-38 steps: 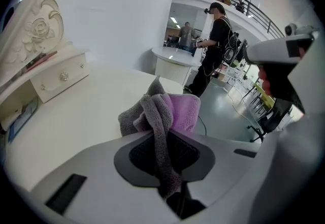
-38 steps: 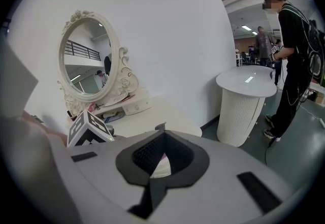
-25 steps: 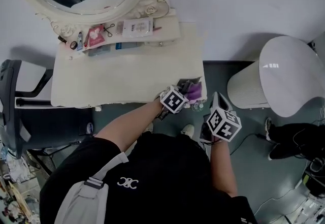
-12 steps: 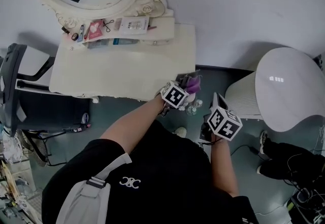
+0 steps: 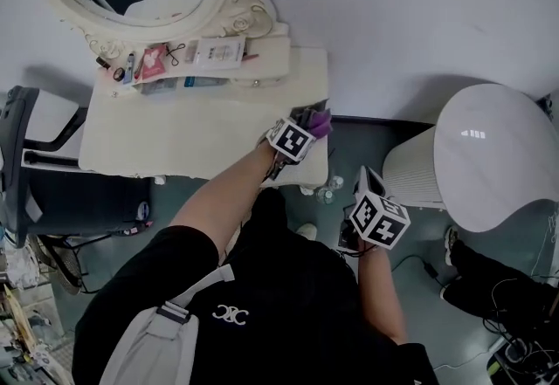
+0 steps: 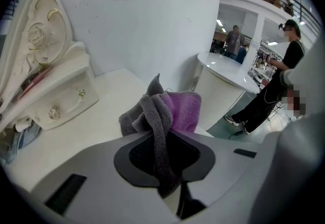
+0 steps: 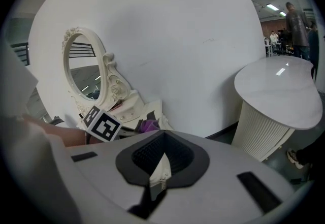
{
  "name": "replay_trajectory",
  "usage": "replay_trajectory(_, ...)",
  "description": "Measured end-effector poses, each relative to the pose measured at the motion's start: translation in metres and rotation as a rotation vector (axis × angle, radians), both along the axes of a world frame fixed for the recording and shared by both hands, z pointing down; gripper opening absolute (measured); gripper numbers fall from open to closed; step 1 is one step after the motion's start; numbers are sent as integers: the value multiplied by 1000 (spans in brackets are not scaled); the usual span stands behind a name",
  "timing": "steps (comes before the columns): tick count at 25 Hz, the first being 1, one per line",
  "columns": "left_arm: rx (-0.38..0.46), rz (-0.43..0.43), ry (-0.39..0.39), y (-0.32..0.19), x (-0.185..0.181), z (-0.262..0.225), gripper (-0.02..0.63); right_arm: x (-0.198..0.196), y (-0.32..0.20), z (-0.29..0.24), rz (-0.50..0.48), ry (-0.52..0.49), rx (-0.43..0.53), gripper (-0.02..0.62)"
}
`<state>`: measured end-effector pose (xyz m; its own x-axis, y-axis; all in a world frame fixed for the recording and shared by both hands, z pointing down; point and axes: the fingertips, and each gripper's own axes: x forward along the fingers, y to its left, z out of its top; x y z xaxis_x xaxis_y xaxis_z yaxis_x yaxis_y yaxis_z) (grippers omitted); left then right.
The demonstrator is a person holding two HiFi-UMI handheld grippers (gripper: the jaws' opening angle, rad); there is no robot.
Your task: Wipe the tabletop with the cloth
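Left claw (image 6: 163,166), clamped on a bunched grey-and-purple terry cloth (image 6: 172,111) over the right end of the cream desk (image 5: 192,134), should press it flat and sweep leftward in overlapping strokes, while the right claw (image 7: 157,169), closed and empty, hangs off-desk.

The crumpled terry cloth (image 6: 175,111) is partly grey and partly purple. The rectangular tabletop (image 5: 192,134) is cream, and so is the carved mirror frame (image 6: 43,30), which has thin gold lines. The left gripper (image 6: 163,162) and the right gripper (image 7: 161,164) are light grey with black pads. Their cubes are white with black square markers. The round ribbed side table (image 5: 489,156) is white.
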<state>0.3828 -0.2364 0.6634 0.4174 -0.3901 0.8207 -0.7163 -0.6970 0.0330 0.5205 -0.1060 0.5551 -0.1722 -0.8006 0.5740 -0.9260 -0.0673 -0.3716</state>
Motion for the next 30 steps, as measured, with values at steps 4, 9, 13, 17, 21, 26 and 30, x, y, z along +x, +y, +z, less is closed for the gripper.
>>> replay_trajectory(4, 12, 11, -36, -44, -1, 0, 55, 9, -10, 7, 60, 8, -20, 3)
replay_trajectory(9, 75, -42, -64, -94, 6, -3, 55, 17, -20, 7, 121, 26, -44, 3)
replay_trajectory(13, 165, -105, -107, -130, 12, -6, 55, 20, -25, 10, 143, 46, -68, 3)
replay_trajectory(17, 273, -161, -174, -159, 8, -8, 55, 18, -24, 14, 134, 78, -93, 3)
replay_trajectory(21, 359, -175, -236, -180, 13, -10, 52, 23, -17, 24, 142, 93, -132, 3)
replay_trajectory(26, 348, -294, -172, -200, 12, -12, 52, 30, -9, 33, 161, 93, -161, 3)
replay_trajectory(30, 310, -386, -131, -209, 8, -12, 51, 33, -6, 32, 167, 97, -161, 3)
